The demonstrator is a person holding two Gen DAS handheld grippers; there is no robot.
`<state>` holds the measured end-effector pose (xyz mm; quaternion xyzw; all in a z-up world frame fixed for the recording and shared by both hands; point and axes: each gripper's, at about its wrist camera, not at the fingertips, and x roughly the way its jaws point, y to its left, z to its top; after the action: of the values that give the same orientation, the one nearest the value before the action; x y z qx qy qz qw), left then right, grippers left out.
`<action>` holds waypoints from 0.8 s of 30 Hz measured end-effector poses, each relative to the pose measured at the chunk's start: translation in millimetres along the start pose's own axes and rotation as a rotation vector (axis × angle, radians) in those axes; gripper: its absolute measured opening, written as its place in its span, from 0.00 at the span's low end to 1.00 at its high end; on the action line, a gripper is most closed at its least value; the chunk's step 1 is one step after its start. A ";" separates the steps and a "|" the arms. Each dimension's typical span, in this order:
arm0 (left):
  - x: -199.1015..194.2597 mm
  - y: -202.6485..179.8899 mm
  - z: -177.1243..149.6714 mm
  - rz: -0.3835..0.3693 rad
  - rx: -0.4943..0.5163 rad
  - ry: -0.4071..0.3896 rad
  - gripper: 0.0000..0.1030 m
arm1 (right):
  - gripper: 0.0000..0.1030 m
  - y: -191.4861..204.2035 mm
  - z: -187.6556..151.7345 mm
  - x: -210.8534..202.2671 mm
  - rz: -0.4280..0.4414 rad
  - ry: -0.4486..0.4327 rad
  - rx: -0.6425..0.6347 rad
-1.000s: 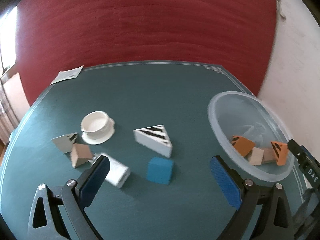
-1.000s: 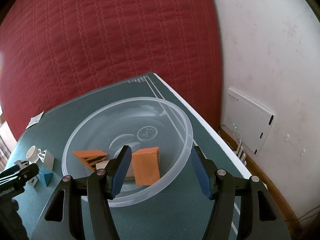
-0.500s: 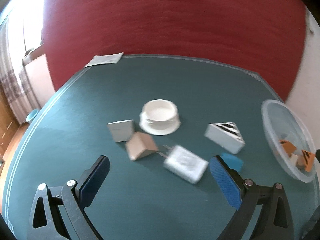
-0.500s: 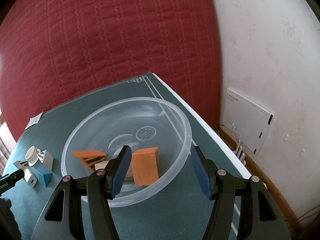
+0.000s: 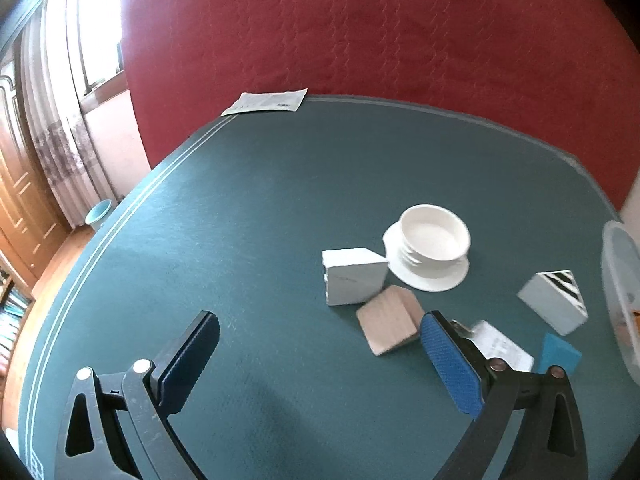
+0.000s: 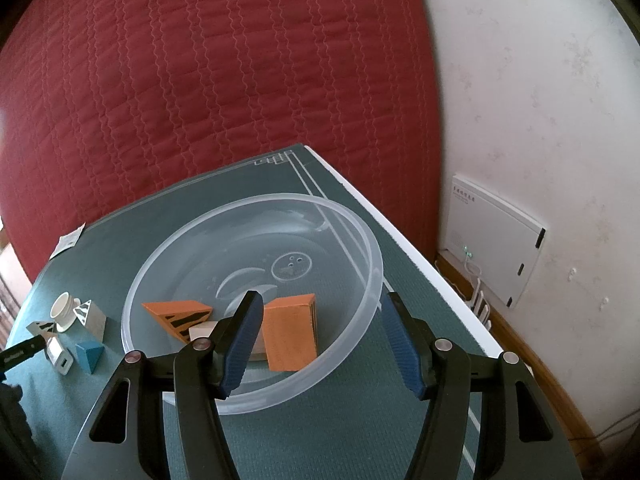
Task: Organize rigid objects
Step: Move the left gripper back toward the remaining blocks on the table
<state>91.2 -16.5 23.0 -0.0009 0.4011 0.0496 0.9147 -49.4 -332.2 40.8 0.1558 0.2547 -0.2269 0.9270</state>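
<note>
A dark green felt-covered desk edged with pale double lines stands against a quilted red fabric backdrop. To the right rises a mottled white plaster wall bearing a flat white wall box — to the left, daylight through a bright window, patterned sheer curtains, a wooden panelled door and wooden floor.

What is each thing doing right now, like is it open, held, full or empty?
Left gripper: open, holding nothing.
Right gripper: open, holding nothing, over the bowl's near rim.
Clear bowl: upright, some blocks inside.
Orange blocks: lying in the bowl.
White cup: upright on its saucer, empty.
Wooden wedge: loose on the table.
Blue block: loose on the table.
</note>
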 end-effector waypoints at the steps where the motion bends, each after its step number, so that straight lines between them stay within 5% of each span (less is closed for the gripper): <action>1: 1.0 -0.2 0.4 -0.007 0.000 0.006 0.99 | 0.61 0.1 0.0 0.1 0.000 0.000 0.000; 24: 21.2 27.2 19.4 0.022 -0.098 0.025 1.00 | 0.61 -1.1 -2.3 -1.1 -0.002 0.005 0.005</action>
<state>117.3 13.2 21.6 -0.0418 0.4094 0.0793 0.9079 -51.8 -331.9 39.3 0.1585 0.2568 -0.2281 0.9257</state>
